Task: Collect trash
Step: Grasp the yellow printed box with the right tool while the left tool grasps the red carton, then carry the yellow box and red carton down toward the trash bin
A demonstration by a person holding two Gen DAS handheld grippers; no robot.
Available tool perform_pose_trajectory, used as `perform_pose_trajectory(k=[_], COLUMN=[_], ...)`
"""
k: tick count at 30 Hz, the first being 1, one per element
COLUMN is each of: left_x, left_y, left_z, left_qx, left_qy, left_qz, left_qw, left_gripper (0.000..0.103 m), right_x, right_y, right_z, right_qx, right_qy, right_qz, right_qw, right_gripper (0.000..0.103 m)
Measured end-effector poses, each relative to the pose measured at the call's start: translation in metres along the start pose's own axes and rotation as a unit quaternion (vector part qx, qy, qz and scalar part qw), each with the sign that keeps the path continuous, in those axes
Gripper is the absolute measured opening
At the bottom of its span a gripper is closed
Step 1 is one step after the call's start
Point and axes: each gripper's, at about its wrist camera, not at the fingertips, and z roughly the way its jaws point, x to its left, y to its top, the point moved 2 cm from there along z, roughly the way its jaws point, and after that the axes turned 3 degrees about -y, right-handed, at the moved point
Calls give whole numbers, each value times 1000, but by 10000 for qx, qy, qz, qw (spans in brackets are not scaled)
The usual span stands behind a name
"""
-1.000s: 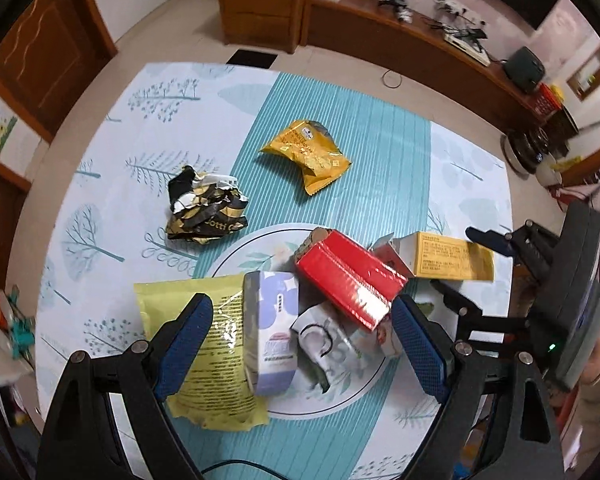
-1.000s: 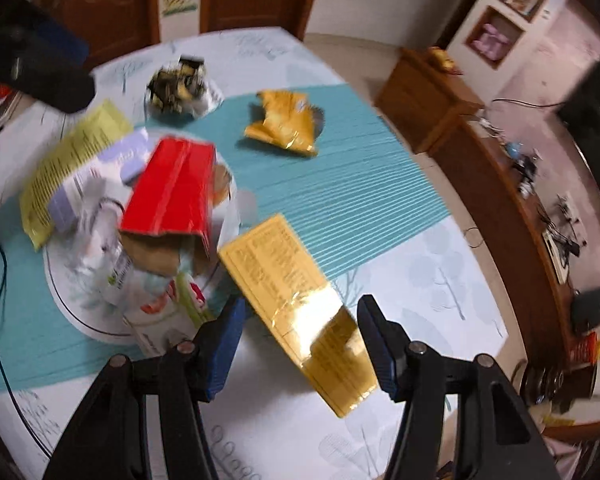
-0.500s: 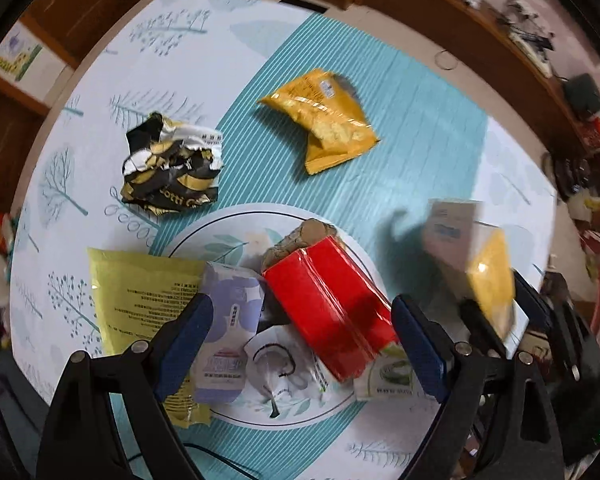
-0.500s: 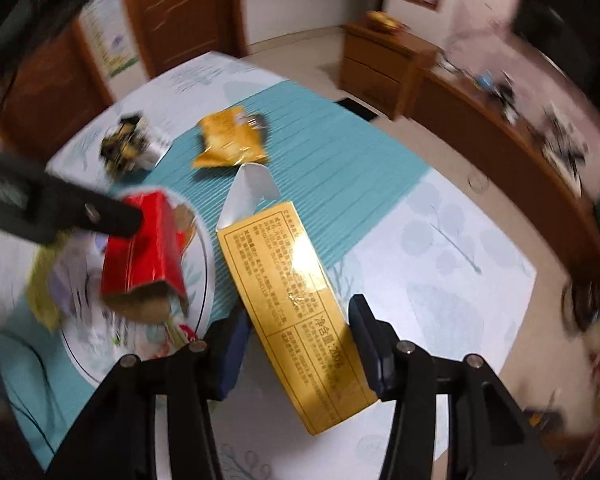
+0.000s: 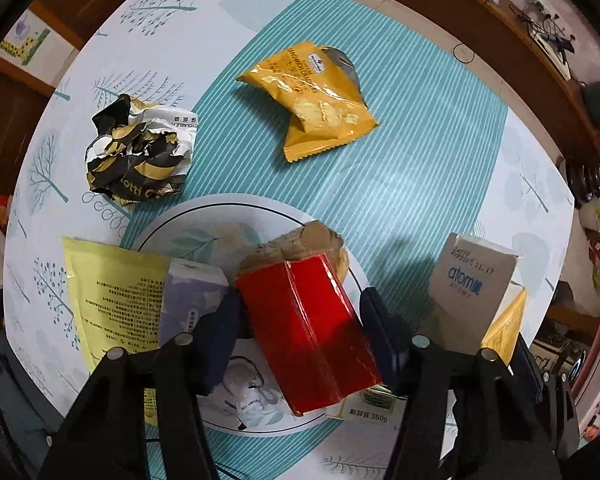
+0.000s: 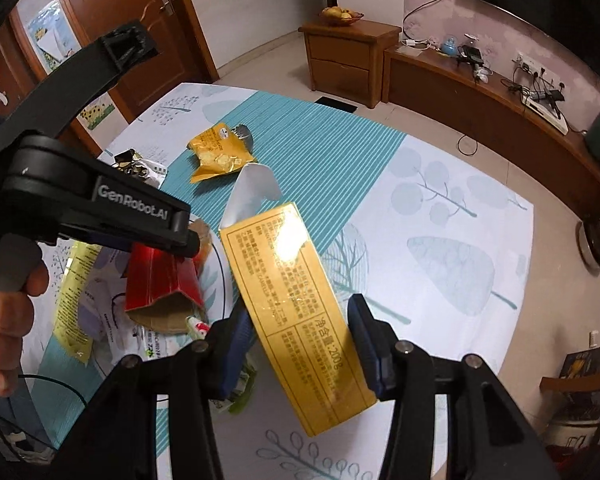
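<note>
My right gripper [image 6: 300, 344] is shut on a long yellow box [image 6: 296, 304] and holds it tilted above the table; the box also shows in the left wrist view [image 5: 474, 300], its grey end flap up. My left gripper [image 5: 300, 332] has its jaws around a red box [image 5: 310, 334] that lies on a white plate [image 5: 220, 216]; the pads look close to or touching its sides. A yellow snack bag [image 5: 314, 96] and a crumpled black and gold wrapper [image 5: 138, 152] lie farther out on the table.
The plate also holds a purple-white carton [image 5: 188, 304], a pale yellow pouch [image 5: 112, 300], a white wrapper [image 5: 248, 396] and a green-white pack [image 5: 366, 410]. The table carries a teal striped cloth [image 5: 420, 152]. A wooden cabinet [image 6: 344, 60] and low sideboard [image 6: 480, 116] stand beyond.
My right gripper closed on the yellow box and lifted it off the table. My left gripper moved in over the plate and narrowed around the red box.
</note>
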Motion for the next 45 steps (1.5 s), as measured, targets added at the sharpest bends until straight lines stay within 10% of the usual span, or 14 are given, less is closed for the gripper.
perform_pose_trajectory(k=[23, 37, 45], left_x=[54, 178, 258], left_y=[-97, -175, -230], left_z=[-124, -178, -186], left_qx=[-797, -1050, -1165], left_qy=[-605, -801, -1204], left_qz=[1414, 2090, 2797], left_qw=[9849, 9690, 9453], left_gripper=[48, 46, 46], right_x=[33, 142, 224], right_y=[-43, -97, -159], right_z=[-74, -124, -151], right_qx=[-181, -207, -451], right_qy=[694, 811, 510], right_qz=[1076, 1429, 2105], right_qw=[9916, 9862, 9752], right_gripper=[43, 43, 43])
